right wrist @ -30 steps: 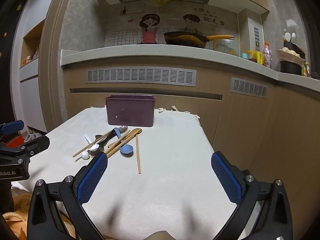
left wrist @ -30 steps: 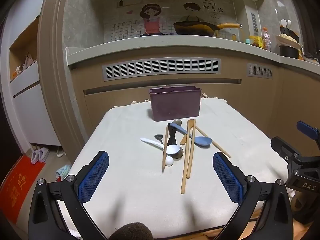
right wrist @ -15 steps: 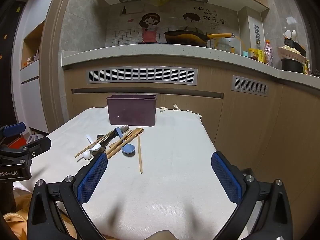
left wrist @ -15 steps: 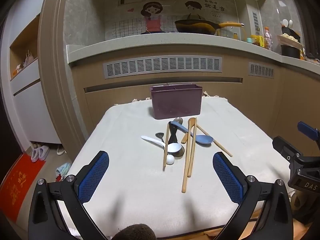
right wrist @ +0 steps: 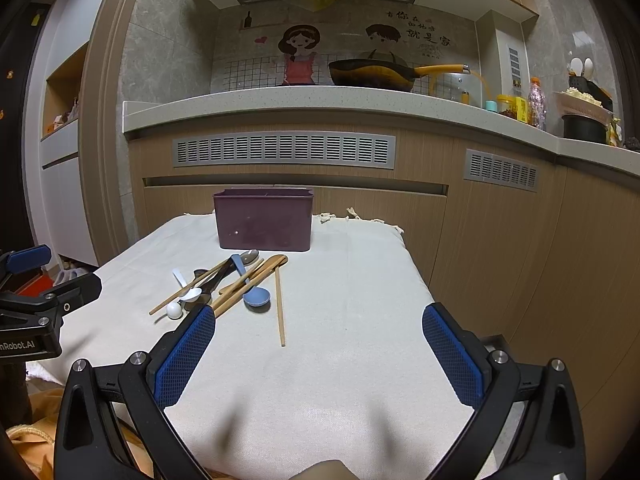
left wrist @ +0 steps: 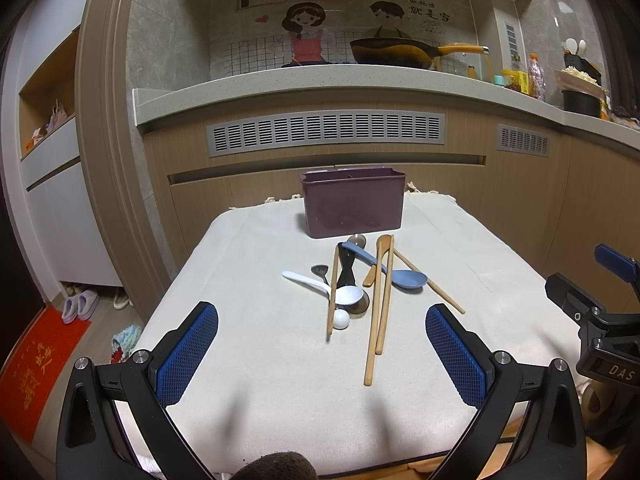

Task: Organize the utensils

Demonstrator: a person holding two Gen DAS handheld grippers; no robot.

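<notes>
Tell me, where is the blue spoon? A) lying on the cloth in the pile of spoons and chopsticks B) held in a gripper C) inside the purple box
A: the blue spoon lies in the pile on the cloth, in front of the purple box; both grippers are open and hold nothing.

One purple plastic utensil holder (left wrist: 353, 203); one blue spoon (left wrist: 407, 278); one white spoon (left wrist: 347, 293); four loose wooden chopsticks (left wrist: 379, 312); one wooden spatula (left wrist: 380, 249).

A dark frying pan (left wrist: 394, 53) with an orange handle sits on the speckled countertop (left wrist: 320, 84). Below it runs a grey vent grille (left wrist: 325, 131). Slippers (left wrist: 80, 306) lie beside a red mat (left wrist: 38, 364) on the floor.
</notes>
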